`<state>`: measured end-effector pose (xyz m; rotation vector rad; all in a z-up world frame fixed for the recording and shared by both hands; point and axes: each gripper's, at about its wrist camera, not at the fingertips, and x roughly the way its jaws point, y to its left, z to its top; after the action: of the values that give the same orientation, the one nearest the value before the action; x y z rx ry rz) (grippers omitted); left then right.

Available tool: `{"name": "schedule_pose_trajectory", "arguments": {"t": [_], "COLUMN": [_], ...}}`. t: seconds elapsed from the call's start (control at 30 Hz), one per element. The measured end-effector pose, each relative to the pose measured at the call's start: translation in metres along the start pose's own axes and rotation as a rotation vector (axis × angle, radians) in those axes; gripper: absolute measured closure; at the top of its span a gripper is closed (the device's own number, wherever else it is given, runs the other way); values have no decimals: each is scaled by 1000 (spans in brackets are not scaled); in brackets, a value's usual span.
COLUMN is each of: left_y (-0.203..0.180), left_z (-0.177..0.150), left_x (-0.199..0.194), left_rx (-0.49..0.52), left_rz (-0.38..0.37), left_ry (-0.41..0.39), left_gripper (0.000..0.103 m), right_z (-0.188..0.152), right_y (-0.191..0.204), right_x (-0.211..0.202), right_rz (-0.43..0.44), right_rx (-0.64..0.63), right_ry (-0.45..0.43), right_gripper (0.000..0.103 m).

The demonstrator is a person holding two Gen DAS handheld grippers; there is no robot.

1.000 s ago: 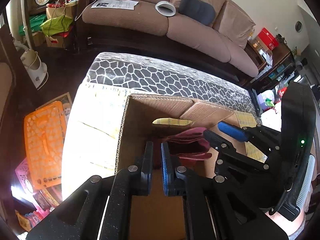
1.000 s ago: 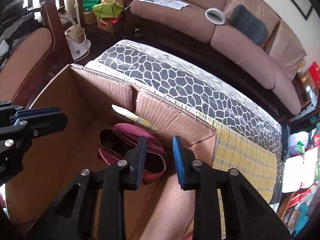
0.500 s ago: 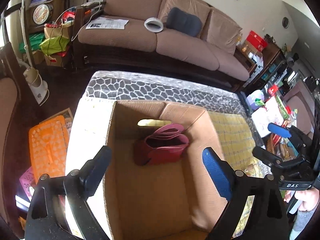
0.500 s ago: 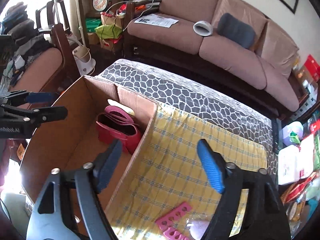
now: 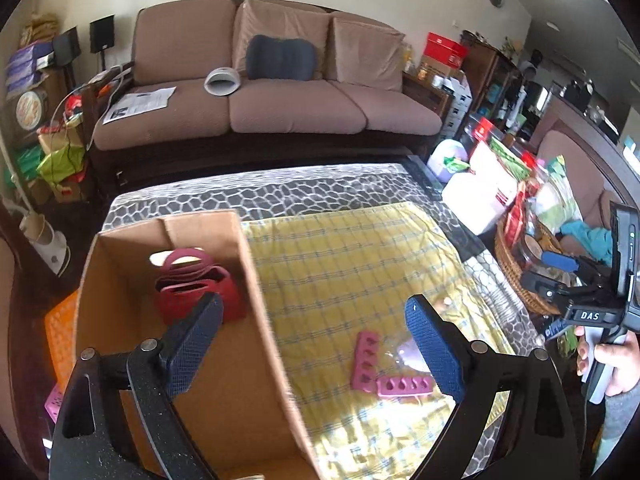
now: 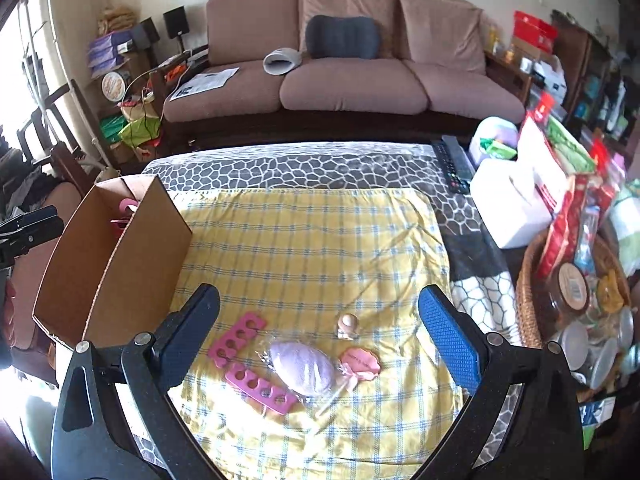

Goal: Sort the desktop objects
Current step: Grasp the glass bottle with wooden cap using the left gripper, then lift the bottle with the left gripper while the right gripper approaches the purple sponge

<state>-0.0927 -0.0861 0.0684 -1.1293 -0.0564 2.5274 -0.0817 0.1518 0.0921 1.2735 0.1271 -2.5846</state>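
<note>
Cardboard box (image 5: pixel 264 344) at the left of the frame already holds a red bag (image 5: pixel 200 292), so sorted things collect there. Lower centre on the yellow cloth (image 6: pixel 304 248) lie pink toe separators (image 6: pixel 248 364) and a wrapped purple puff (image 6: pixel 304 368). The right gripper (image 6: pixel 320 344) hangs over them, empty jaws opening wider; the left gripper (image 5: pixel 312 344) straddles the box wall, jaws wide and empty.

Wide open yellow checked cloth (image 6: pixel 304 240) across the middle and far side, easy passage there. On the left the upright cardboard box (image 6: pixel 132 256) walls it off; on the right a crowded wicker basket (image 6: pixel 524 304) and white box (image 6: pixel 512 208) hem it in, seemingly tight.
</note>
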Motion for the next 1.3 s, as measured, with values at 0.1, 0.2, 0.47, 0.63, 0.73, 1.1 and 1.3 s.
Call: {"name": "schedule_pose_trajectory", "arguments": {"t": [0.1, 0.2, 0.47, 0.63, 0.73, 1.1, 1.3], "left_y": [-38, -69, -121, -150, -166, -186, -183], "left_z": [-10, -24, -60, -75, -77, -75, -75], "left_x": [22, 52, 146, 196, 212, 258, 263], "left_rx": [46, 81, 121, 174, 227, 238, 192], "left_rz": [-37, -57, -78, -74, -57, -27, -56], "left_ry": [20, 54, 127, 165, 156, 194, 170], "left_gripper": [9, 9, 14, 20, 20, 48, 70], "right_z": [-18, -37, -80, -98, -107, -127, -129], "right_y": [-27, -49, -84, -102, -112, -146, -144], "right_x": [5, 11, 37, 62, 76, 94, 98], "right_rz": [-8, -19, -64, -67, -57, 1, 10], "right_rx": [37, 64, 98, 149, 187, 286, 266], "right_ry": [10, 20, -3, 1, 9, 41, 52], "right_gripper": [5, 9, 36, 50, 53, 54, 57]}}
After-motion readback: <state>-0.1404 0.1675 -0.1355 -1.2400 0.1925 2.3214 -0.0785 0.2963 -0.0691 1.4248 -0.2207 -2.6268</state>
